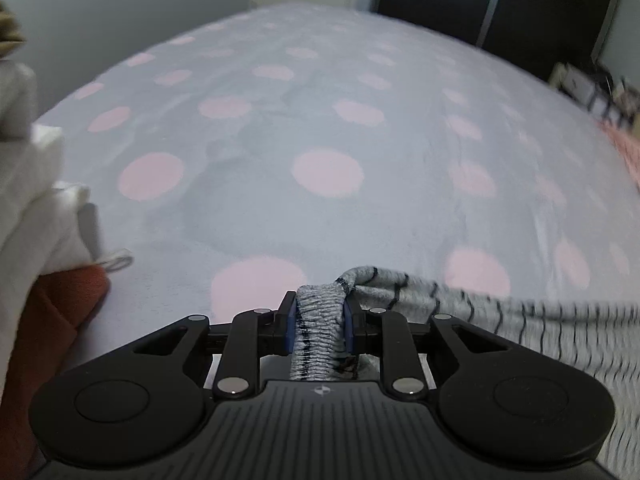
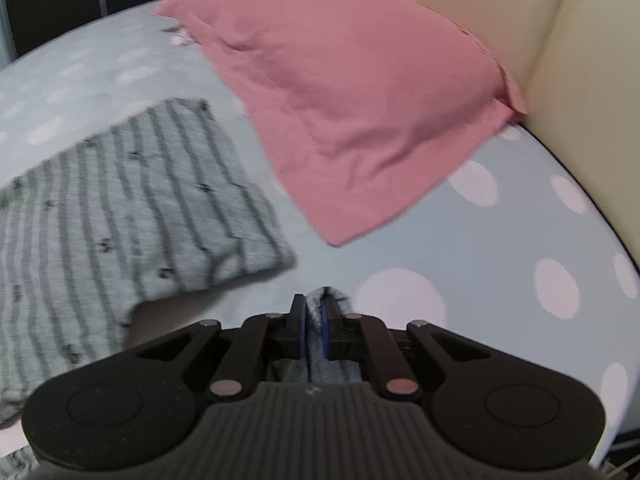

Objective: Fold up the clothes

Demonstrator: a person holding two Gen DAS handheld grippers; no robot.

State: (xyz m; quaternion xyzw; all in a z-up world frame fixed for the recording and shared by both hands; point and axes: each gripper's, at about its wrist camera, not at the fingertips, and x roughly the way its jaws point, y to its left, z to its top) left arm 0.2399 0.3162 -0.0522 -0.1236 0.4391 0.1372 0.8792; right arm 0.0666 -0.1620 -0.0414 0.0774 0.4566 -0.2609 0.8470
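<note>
The grey striped garment lies partly folded on the dotted bed. Left claw and right claw each pinch its edge; open bed lies ahead.

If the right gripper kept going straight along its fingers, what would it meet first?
Probably the spotted bedsheet just ahead; the right gripper, shut on striped garment fabric, points downward. The pink pillow lies farther on.

Pink pillow against cream headboard, on pink-dotted grey bedsheet.
</note>
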